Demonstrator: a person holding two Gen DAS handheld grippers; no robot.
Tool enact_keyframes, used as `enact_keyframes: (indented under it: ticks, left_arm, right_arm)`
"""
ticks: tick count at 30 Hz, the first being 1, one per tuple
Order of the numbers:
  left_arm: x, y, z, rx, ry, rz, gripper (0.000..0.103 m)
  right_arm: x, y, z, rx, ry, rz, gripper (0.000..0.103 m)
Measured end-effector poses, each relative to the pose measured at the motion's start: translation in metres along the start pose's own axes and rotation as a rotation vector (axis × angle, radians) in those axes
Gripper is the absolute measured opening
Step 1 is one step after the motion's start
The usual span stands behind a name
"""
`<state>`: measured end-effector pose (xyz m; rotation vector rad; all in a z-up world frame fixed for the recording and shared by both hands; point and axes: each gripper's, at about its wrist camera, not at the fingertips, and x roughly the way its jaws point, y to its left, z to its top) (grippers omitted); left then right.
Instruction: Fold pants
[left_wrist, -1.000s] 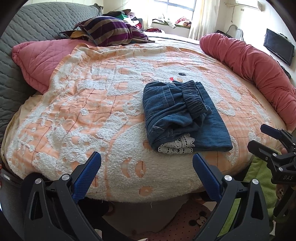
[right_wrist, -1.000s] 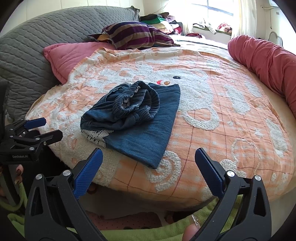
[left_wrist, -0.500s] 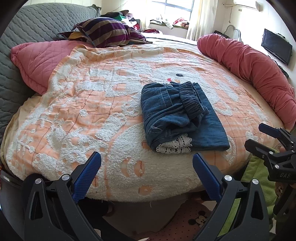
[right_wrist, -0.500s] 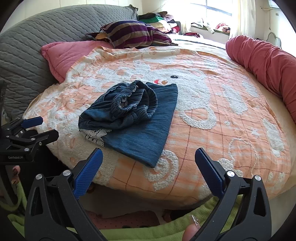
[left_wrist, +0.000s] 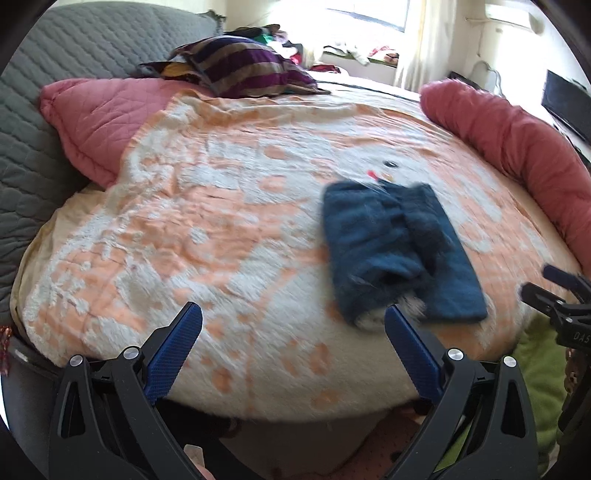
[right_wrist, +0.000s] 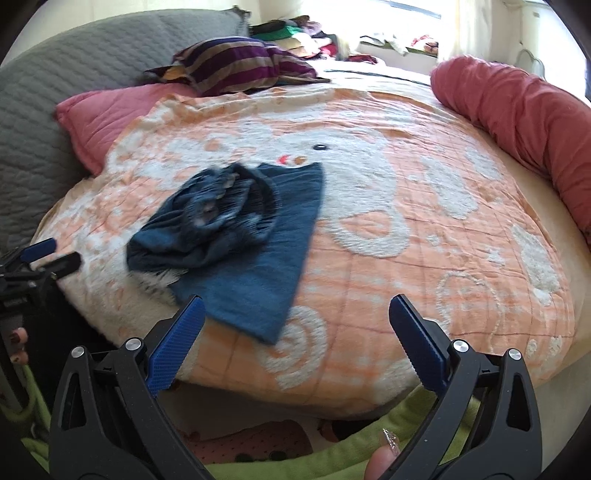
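Observation:
Folded dark blue denim pants (left_wrist: 399, 251) (right_wrist: 240, 236) with a white lace hem lie on the orange-and-white blanket (left_wrist: 221, 229) (right_wrist: 406, 240) of a round bed, near its front edge. Both views are motion-blurred. My left gripper (left_wrist: 293, 339) stands open off the front edge of the bed, left of the pants, holding nothing. My right gripper (right_wrist: 297, 334) is open too, off the front edge, with its left finger near the pants' nearest corner. Each gripper shows at the edge of the other's view: the right one (left_wrist: 554, 291), the left one (right_wrist: 40, 258).
A pink pillow (left_wrist: 99, 122) and grey quilted headboard (left_wrist: 22, 147) lie at the left, a striped pillow (left_wrist: 243, 66) at the back, a long pink bolster (left_wrist: 517, 147) along the right. A green garment (right_wrist: 332, 458) and a person's fingertip (right_wrist: 380, 461) sit below the grippers.
Both cameras have shifted quickly, blurring the views; the pants now sit farther right in the left wrist view. The pants themselves lie as before and both grippers stay open.

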<state>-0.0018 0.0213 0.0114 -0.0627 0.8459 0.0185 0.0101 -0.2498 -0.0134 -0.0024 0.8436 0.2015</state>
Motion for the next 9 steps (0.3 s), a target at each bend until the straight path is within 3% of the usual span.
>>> enact_keyframes:
  ticks: [3, 5, 9]
  left_arm:
    - [0.025, 0.032, 0.024, -0.065, 0.037, 0.057, 0.099]
    - [0.054, 0.065, 0.049, -0.105, 0.072, 0.146, 0.099]
    - [0.104, 0.125, 0.095, -0.157, 0.094, 0.298, 0.099]
  right_arm:
    - [0.007, -0.031, 0.011, 0.067, -0.006, -0.037, 0.094]
    - [0.011, -0.064, 0.023, 0.117, -0.022, -0.085, 0.094]
    - [0.023, -0.145, 0.049, 0.187, -0.042, -0.250, 0.094]
